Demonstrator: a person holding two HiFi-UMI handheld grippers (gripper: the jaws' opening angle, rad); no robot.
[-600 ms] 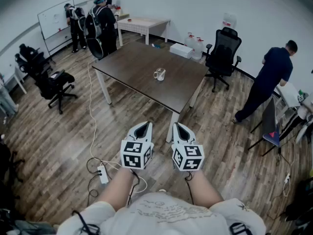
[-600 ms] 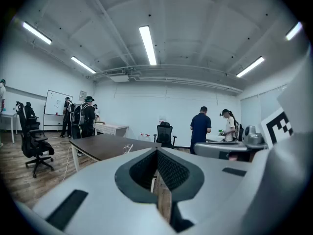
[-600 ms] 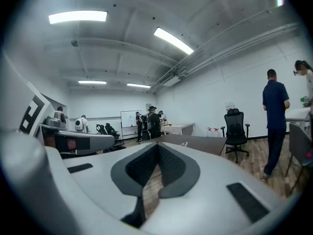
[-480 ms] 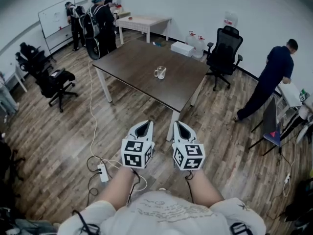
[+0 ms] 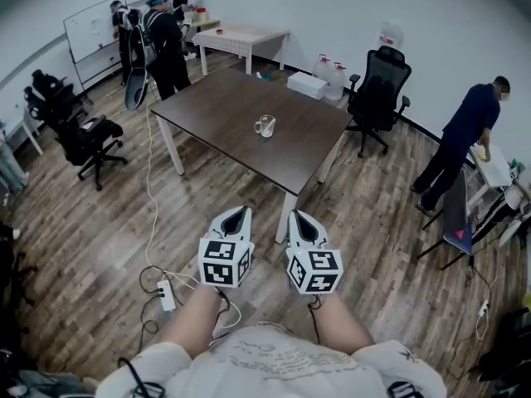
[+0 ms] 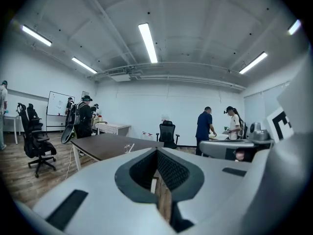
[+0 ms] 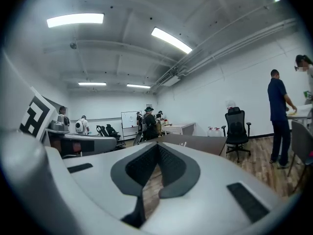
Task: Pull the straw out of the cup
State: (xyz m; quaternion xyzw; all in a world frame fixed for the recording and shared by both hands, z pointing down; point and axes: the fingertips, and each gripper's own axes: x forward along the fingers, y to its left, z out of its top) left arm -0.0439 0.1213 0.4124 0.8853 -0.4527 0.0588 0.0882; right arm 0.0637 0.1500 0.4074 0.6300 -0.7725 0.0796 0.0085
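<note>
Both tongs are closed with nothing in them, left gripper point(image 5: 239, 214) beside right gripper point(image 5: 297, 218), well short of the cup point(image 5: 265, 126) and straw point(image 6: 131, 147) on the table point(image 5: 224, 110).

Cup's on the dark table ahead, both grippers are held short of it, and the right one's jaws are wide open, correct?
Not the jaws: the right gripper view shows the right gripper with its jaws shut and nothing between them. The rest holds: the cup stands on the dark table, and the left gripper is short of it too.
</note>
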